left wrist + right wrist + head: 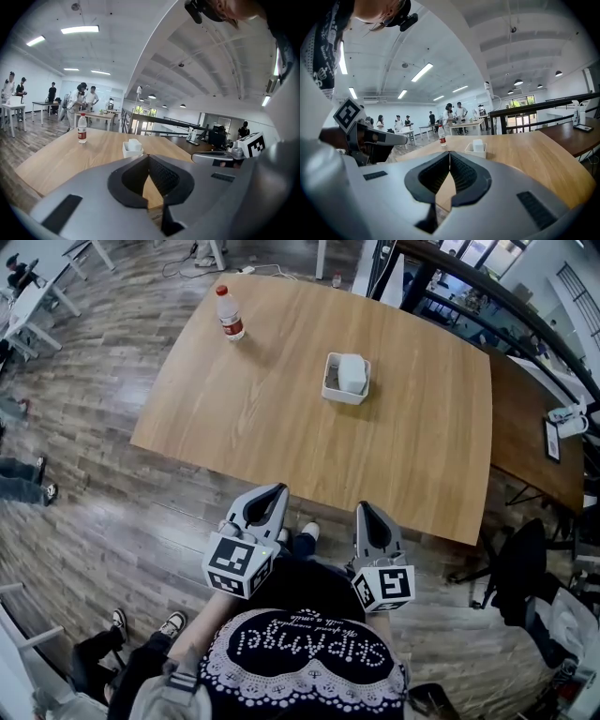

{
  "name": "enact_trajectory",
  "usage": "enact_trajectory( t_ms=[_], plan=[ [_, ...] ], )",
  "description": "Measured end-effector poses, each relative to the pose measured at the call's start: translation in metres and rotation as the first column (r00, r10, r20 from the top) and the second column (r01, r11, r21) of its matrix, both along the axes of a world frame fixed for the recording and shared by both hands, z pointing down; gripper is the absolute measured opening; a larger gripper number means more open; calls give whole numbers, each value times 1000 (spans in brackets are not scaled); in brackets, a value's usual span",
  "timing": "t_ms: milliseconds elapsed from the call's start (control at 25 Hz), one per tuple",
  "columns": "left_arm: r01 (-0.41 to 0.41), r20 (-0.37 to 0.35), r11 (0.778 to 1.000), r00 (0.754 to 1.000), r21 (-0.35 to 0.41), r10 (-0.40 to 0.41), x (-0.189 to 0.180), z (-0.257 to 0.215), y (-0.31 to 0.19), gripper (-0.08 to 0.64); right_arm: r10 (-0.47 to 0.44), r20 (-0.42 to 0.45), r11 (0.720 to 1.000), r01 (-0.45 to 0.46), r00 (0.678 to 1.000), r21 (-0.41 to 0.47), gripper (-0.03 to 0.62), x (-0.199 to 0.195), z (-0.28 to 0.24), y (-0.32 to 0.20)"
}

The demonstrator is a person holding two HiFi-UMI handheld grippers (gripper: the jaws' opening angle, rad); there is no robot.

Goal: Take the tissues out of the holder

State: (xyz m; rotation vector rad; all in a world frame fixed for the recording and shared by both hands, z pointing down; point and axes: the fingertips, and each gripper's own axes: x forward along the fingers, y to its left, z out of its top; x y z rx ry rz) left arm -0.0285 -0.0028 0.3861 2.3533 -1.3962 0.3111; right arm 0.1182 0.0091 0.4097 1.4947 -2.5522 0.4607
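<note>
With jaws together and empty, the left gripper (278,489) and right gripper (365,508) hang short of the counter (281,390), the tissues (352,372) upright in the holder (331,391) well ahead, likelier nearer the right.

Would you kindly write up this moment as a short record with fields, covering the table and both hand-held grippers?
Table: wooden, seen from its near edge
Tissue holder: white, around the table's middle
Tissues: white stack standing in the holder, untouched
Bottle: upright, red label, towards the far left corner
Left hand-held gripper: shut, empty, short of the near edge
Right hand-held gripper: shut, empty, short of the near edge
Task progress: not yet begun
</note>
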Motion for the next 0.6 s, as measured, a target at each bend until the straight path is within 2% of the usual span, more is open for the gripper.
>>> enact_trajectory(
  t_ms=[600],
  plan=[
    [-110, 2, 994, 994, -1, 110, 57, 1, -10, 6, 109, 6, 994, -109, 994, -14, 11, 51, 9, 1]
  ],
)
